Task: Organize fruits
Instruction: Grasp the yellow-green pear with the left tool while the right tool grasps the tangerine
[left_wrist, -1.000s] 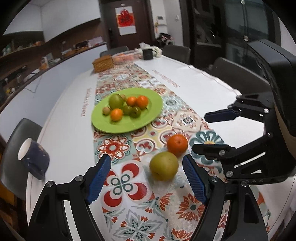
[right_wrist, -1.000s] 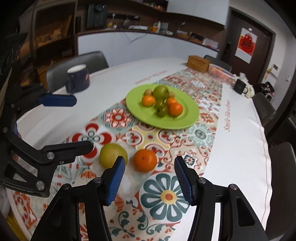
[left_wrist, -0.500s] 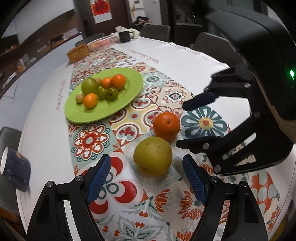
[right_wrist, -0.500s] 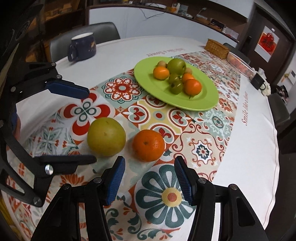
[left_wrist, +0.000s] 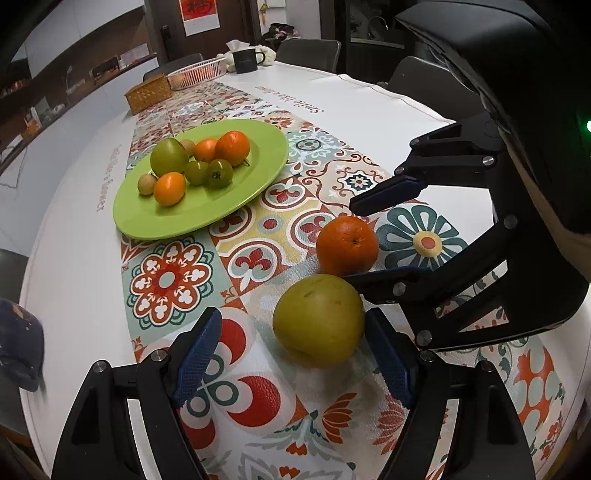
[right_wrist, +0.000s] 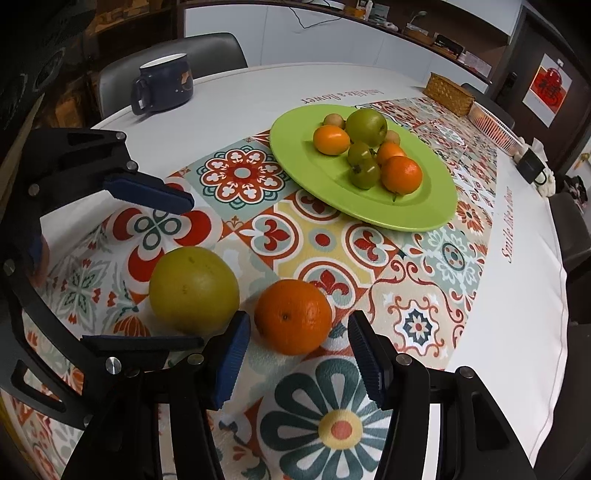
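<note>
A large yellow-green fruit (left_wrist: 319, 319) and an orange (left_wrist: 347, 243) lie side by side on the patterned table runner. My left gripper (left_wrist: 293, 354) is open and straddles the yellow-green fruit; its right pad is close to the fruit and its left pad stands well clear. My right gripper (right_wrist: 299, 362) is open, with the orange (right_wrist: 293, 315) just ahead between its fingertips and a gap on each side. Each gripper shows in the other's view: the right gripper (left_wrist: 373, 236) around the orange, the left gripper (right_wrist: 195, 273) around the yellow-green fruit (right_wrist: 194, 290). Farther back, a green plate (left_wrist: 258, 177) holds several small fruits.
A dark blue mug (right_wrist: 166, 86) stands on the white cloth near the table's edge. A wicker box (left_wrist: 147, 94), a pink-rimmed basket (left_wrist: 195, 74) and a black mug (left_wrist: 245, 61) sit at the far end. Grey chairs (right_wrist: 210, 46) ring the table.
Both grippers have come down and forward onto the two loose fruits, which now sit between their fingers. The jaws have kept their width and the fruits have not moved.
</note>
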